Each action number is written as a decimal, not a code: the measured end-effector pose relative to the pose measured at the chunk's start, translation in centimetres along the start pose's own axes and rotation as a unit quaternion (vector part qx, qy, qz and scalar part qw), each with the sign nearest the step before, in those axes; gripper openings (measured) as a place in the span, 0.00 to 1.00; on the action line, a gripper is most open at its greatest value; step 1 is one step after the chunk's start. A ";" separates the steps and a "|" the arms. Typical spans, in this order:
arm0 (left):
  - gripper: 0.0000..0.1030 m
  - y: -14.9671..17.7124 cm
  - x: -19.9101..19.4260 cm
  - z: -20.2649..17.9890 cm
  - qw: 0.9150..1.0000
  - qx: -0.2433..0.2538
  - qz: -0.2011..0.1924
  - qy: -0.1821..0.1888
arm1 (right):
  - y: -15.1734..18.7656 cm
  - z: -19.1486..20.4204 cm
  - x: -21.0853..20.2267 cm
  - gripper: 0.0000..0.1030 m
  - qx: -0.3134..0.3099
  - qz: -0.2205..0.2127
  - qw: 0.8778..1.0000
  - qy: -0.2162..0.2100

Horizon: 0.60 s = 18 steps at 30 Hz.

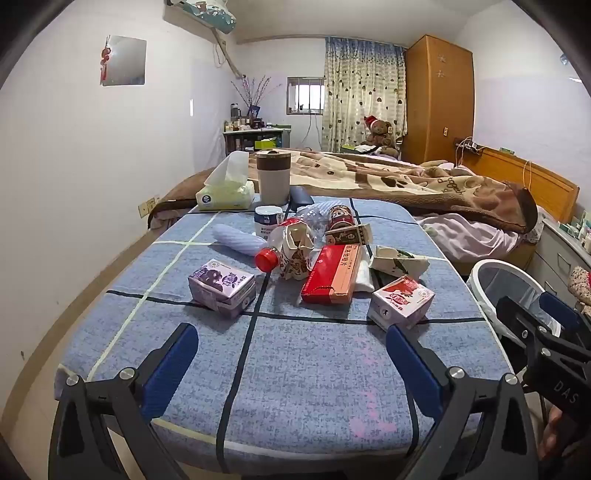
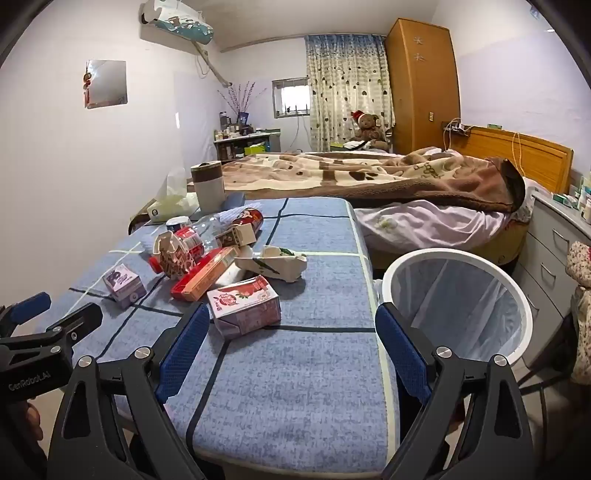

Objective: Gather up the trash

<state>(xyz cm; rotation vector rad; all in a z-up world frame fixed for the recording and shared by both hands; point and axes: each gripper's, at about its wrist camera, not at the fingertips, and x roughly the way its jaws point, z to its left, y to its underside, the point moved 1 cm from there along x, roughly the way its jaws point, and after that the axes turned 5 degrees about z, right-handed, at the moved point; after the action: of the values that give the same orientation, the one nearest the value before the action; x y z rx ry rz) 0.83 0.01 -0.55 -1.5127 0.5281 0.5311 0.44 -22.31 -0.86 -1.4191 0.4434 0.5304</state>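
Covering the counter [image 1: 295, 354] is a blue cloth crossed by dark and pale lines, and it fills the lower middle of both views. Behind it, across the centre of the frame, lies a bed [image 2: 369, 173] under a brown patterned blanket, with a wooden headboard at the right and a tall wooden wardrobe [image 1: 439, 96] in the upper right. A spotted curtain [image 2: 347, 85] hangs at upper centre, a teddy bear [image 1: 380, 133] sits below it, and an air conditioner [image 2: 177, 22] is at the upper left.

The trash sits in a loose heap at mid-frame on the counter. A purple carton [image 1: 221, 288] lies apart at the left of the heap; a pink carton [image 2: 243, 306] lies at the near right, dented. Between them are a flat red box [image 1: 330, 275], a crumpled clear bottle with a red cap [image 1: 266, 258], a red can [image 1: 341, 218] on its side, and a squashed white and green carton [image 2: 273, 262]. A tissue pack [image 1: 225, 192] and a beige cup [image 1: 273, 177] stand at the counter's far end.

A white-rimmed bin [image 2: 458, 306] lined with a clear bag stands just beside the counter's right edge, at the lower right of the right wrist view.

Both the left tongs [image 1: 291, 350] and the right tongs [image 2: 291, 332] are spread wide and hold nothing, above bare cloth at the near end.
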 end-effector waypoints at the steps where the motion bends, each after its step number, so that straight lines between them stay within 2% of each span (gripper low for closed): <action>1: 1.00 0.0 0.0 0.0 1.000 0.002 0.006 -0.003 | 0.0 0.0 0.0 0.90 0.001 -0.001 1.000 0.001; 15: 1.00 -0.7 1.3 -0.8 1.000 0.010 0.001 -0.009 | -0.1 -0.2 0.1 0.90 0.000 -0.013 1.000 0.013; 18: 1.00 -0.5 0.5 -0.7 1.000 0.008 -0.003 -0.010 | -0.2 -0.3 0.2 0.90 0.002 -0.013 1.000 0.014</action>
<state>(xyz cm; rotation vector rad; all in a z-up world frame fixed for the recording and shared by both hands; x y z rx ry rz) 1.54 -0.68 -0.49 -1.4916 0.5121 0.5356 0.72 -22.64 -0.90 -1.4290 0.4475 0.4886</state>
